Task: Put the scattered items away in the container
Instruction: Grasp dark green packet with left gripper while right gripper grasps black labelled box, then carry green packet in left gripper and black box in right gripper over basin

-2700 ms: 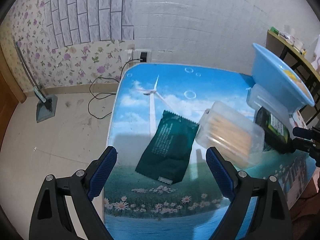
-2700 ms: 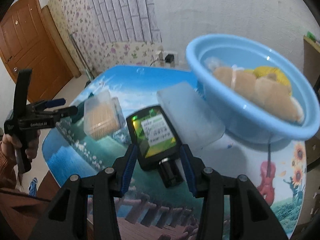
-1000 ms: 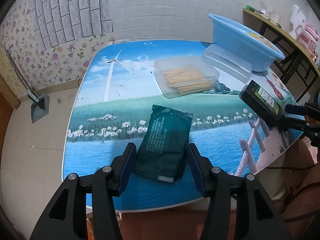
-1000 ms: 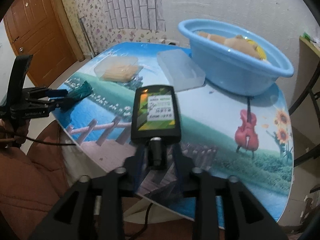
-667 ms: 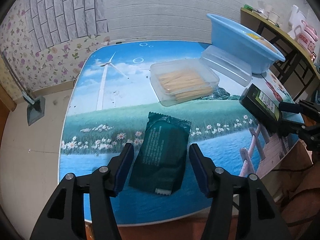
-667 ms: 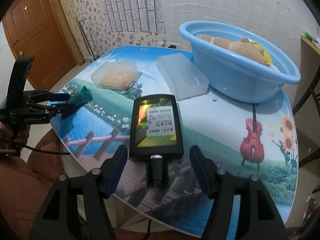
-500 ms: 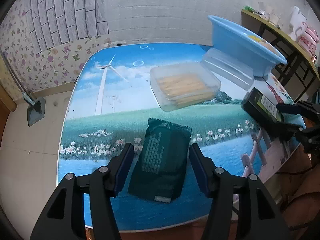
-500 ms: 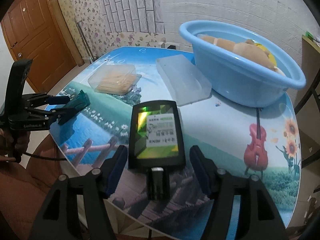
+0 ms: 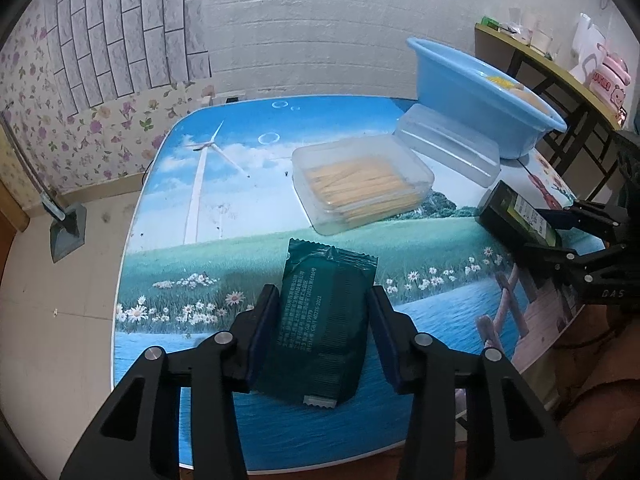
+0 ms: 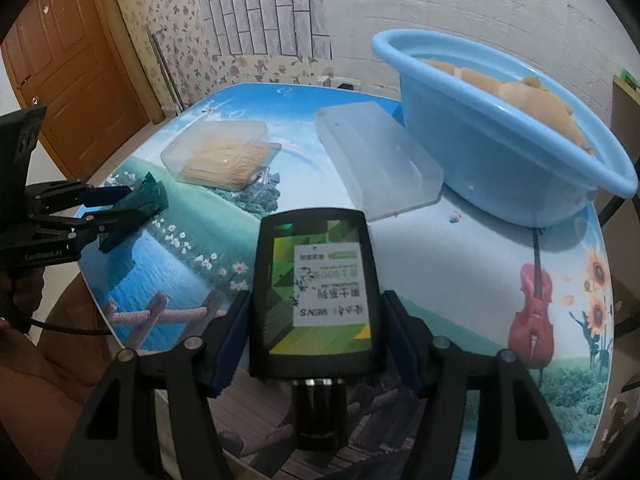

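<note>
Left tongs [image 9: 323,320] clamped on green packet [image 9: 326,312], right tongs [image 10: 316,336] gripping black bottle [image 10: 316,292].

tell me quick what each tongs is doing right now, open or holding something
Left tongs: shut on the green packet.
Right tongs: around the black bottle; grip or gap cannot be told.

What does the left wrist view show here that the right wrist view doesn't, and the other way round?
Left only: the printed face of the dark green packet between the left gripper fingers, and a cluttered side shelf. Right only: the bottle's label and cap, and an orange door. Both: blue basin, toothpick box, clear lid.
</note>
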The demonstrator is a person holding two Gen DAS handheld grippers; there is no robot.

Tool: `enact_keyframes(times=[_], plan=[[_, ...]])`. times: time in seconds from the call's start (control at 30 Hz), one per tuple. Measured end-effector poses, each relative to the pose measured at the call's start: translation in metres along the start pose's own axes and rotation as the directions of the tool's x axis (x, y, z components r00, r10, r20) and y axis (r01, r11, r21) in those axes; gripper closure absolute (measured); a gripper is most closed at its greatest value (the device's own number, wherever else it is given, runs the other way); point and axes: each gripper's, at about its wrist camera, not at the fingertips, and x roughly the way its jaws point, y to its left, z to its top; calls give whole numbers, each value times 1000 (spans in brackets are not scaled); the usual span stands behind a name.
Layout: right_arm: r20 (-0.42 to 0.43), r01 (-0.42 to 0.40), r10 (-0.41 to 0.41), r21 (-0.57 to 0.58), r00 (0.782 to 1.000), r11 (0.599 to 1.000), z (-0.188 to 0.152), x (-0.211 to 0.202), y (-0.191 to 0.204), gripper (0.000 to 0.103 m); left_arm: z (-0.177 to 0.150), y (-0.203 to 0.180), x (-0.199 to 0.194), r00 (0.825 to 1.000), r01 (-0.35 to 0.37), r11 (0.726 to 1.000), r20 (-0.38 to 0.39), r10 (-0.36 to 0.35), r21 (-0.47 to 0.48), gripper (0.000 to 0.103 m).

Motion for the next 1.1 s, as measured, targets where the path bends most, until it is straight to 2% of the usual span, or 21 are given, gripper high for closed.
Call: enact_keyframes(times=[0.27,0.43,0.6,0.83,1.1], plan=[[16,-52,52,-1,999,999,5,-12,1,42,19,-4,-20,998,-4,1000,56,4,12,58],[71,-96,98,-29,993,995,16,-29,8,42,38,-9,-33,996,-3,1000,94,1,19,58],[148,-145,153,-61,977,988,32,-56,11,42,62,-19,-40,990,3,1000,141,-7,29,58],[239,-109,113,-30,964,994,52,-84,-11,42,97,-38,-34,985,30,997,165,-43,75,58],[274,-69,50,57,960,996,53,-93,-53,42,143,-77,-23,974,92,984,193,-120,151,58]])
